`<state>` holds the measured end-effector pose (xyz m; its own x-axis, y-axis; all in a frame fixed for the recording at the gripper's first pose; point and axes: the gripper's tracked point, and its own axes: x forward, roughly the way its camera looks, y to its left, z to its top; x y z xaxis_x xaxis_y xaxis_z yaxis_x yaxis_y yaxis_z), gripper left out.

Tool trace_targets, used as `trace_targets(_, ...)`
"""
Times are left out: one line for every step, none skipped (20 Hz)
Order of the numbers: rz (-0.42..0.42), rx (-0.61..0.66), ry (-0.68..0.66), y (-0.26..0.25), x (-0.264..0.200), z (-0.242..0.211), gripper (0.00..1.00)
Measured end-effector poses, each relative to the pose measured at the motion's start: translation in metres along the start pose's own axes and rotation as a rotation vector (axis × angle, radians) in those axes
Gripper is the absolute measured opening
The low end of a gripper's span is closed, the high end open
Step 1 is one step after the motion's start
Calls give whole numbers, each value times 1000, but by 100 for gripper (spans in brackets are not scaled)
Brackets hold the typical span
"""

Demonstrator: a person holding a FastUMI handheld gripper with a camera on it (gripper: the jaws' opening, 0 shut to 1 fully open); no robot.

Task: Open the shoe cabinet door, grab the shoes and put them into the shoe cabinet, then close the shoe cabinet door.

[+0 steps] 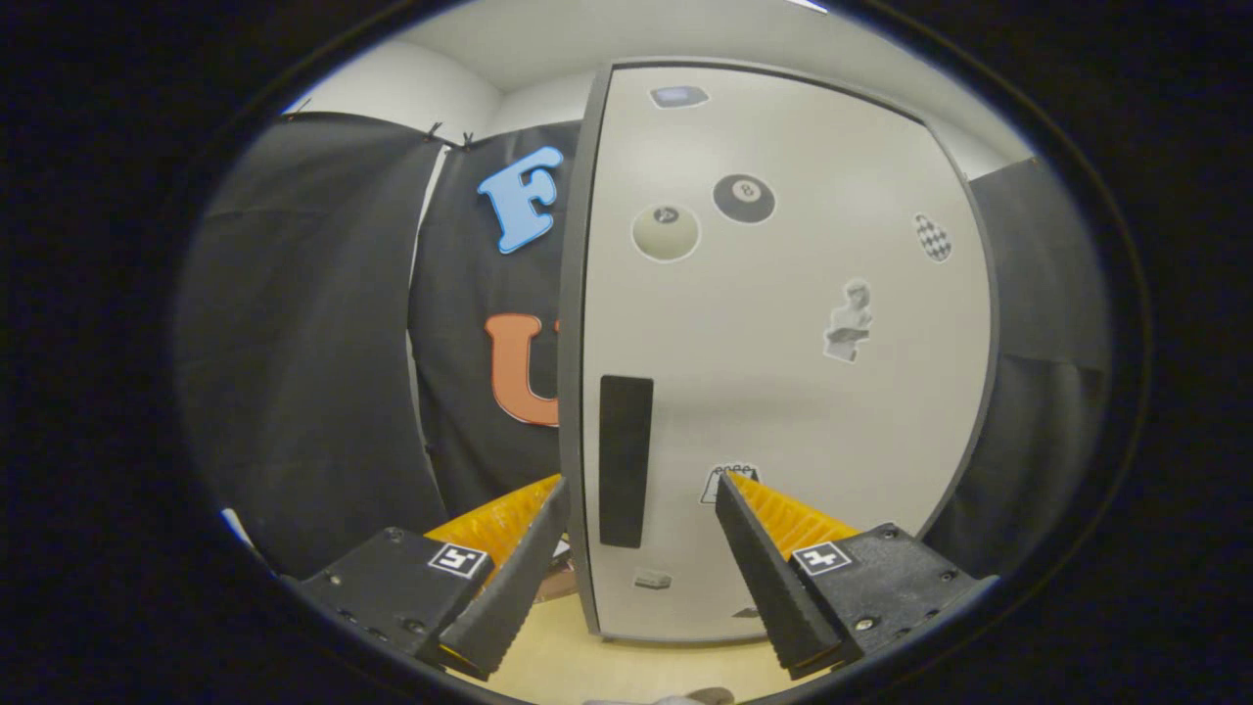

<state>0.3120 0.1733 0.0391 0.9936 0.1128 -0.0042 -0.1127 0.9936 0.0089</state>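
Observation:
The shoe cabinet door [783, 392] is a pale grey panel with several stickers on it, standing upright just ahead of my fingers. Its dark rectangular handle [626, 460] runs vertically near the door's left edge [573, 392]. My gripper [641, 490] is open, its fingers spread wide, and the handle and the door's left edge lie between them. The left finger [519, 563] sits left of the door's edge; the right finger [754, 548] is in front of the door face. Neither finger visibly presses on the door. I cannot tell whether the door is fully closed.
Black booth cloth [313, 343] hangs to the left of the cabinet and more of it [1038, 392] to the right. A pale wooden floor [607, 666] lies beneath the fingers. A small brownish object [558, 583] shows low beside the left finger.

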Motion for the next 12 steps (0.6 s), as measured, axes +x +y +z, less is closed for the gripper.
trace_targets(-5,3,7,0,9,-2,97)
trace_targets(-9,7,12,1,19,-4,96)
trace_targets(-12,6,20,1,25,-6,92)
trace_targets(-10,10,27,4,30,-7,91)
trace_targets(4,11,23,8,34,-7,85)
trace_targets(5,11,29,9,37,-8,81)
trace_targets(-15,15,31,6,37,-9,70)
trace_targets(-18,28,32,7,41,-11,59)
trace_targets(-29,44,32,8,41,-11,48)
trace_targets(-36,40,35,9,43,-12,41)
trace_targets(-43,29,43,7,42,-12,40)
trace_targets(-49,21,44,6,41,-13,39)
